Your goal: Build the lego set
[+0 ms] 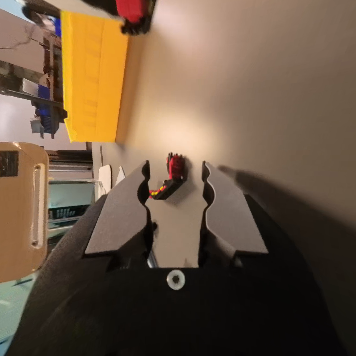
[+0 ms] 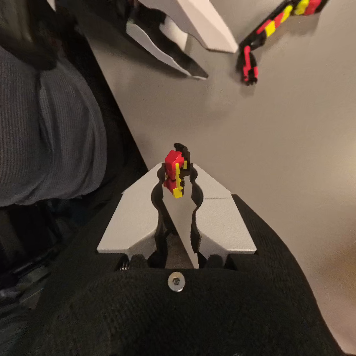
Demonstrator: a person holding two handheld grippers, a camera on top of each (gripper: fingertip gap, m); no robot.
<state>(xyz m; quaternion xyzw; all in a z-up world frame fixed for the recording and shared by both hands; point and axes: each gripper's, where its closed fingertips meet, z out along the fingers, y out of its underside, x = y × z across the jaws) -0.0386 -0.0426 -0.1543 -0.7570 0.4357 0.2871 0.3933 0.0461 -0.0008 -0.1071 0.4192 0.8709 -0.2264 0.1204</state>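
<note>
My left gripper [image 1: 175,166] is open and empty, its jaws wide apart just short of a long lego piece [image 1: 172,178] of black, red and yellow bricks lying on the grey table [image 1: 240,86]. My right gripper [image 2: 176,165] is shut on a small red, yellow and black lego assembly [image 2: 174,173] and holds it near the table's edge. In the right wrist view the long lego piece [image 2: 269,28] lies at the top right, with the left gripper's fingers [image 2: 167,55] beside it. At the top of the left wrist view the held red and black assembly [image 1: 134,15] shows blurred.
A yellow bin [image 1: 92,75] stands on the table beyond the long piece. A tan container [image 1: 21,210] and shelving sit past the table edge in the left wrist view. A person's grey-clothed body [image 2: 48,125] is beside the table edge [image 2: 123,115]. Left tips to right tips: about 11 cm. The long lego piece [image 2: 269,28] is about 5 cm from my left fingertips and 15 cm from my right.
</note>
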